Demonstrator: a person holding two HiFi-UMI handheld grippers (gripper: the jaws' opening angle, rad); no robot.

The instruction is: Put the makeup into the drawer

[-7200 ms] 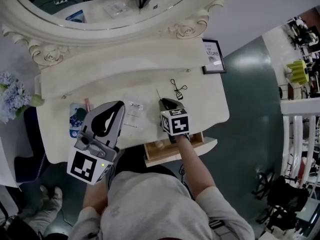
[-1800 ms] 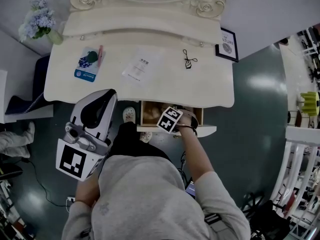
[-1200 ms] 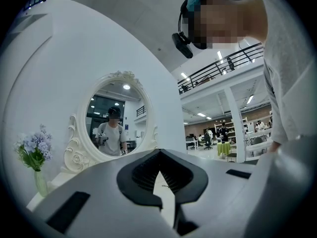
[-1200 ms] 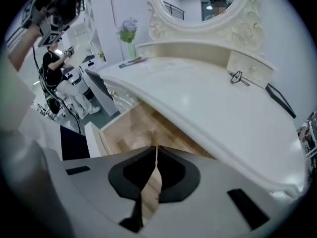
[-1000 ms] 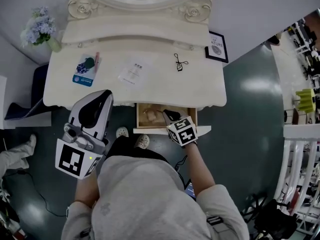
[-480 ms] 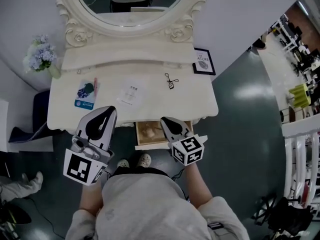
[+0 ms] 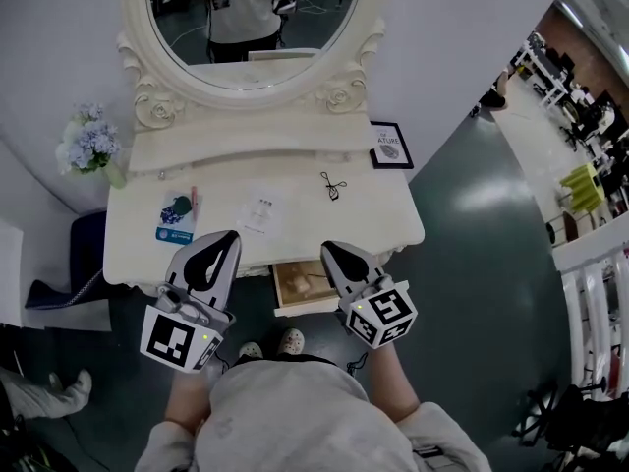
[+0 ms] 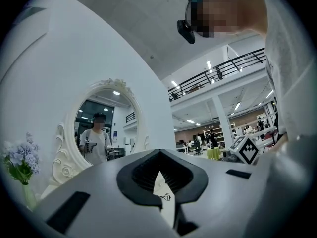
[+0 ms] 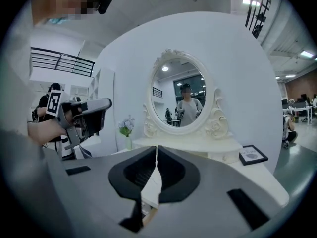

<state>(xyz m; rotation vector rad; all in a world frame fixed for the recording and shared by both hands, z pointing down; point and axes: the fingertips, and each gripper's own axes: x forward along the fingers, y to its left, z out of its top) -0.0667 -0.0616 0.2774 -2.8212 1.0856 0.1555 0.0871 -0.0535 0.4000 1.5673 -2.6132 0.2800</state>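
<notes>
Left tongs (image 7: 228, 238): pressed together at the tips and pinching nothing. We hold them raised in front of the worktop, just short of its front edge.
Blue-and-white flat packet (image 7: 175, 214): lies on the left of the cream-white dressing-table worktop (image 7: 378, 209), with a thin pink stick touching its right side.
Clear plastic sachet with a white label (image 7: 260, 210): lies flat near the middle of the worktop, apart from the packet.
Pale wooden drawer with a white front (image 7: 300, 309): pulled open below the worktop edge, between our two tongs. Something pale lies inside, too small to name.
Small black looped metal tool (image 7: 332, 186): probably an eyelash curler. It rests on the worktop behind the drawer, well apart from the sachet.
Right tongs (image 7: 330, 251): closed to a hairline slit and empty. We hold them over the right side of the open drawer.
Step in hand: we judge this to be a pause between items, with the drawer ready, both tongs free and makeup left out on the worktop.
Next move: we would spread one pair, reach over the open drawer to the nearest flat item, and pinch it by an edge, since the sachet and packet lie flush and look slippery.
</notes>
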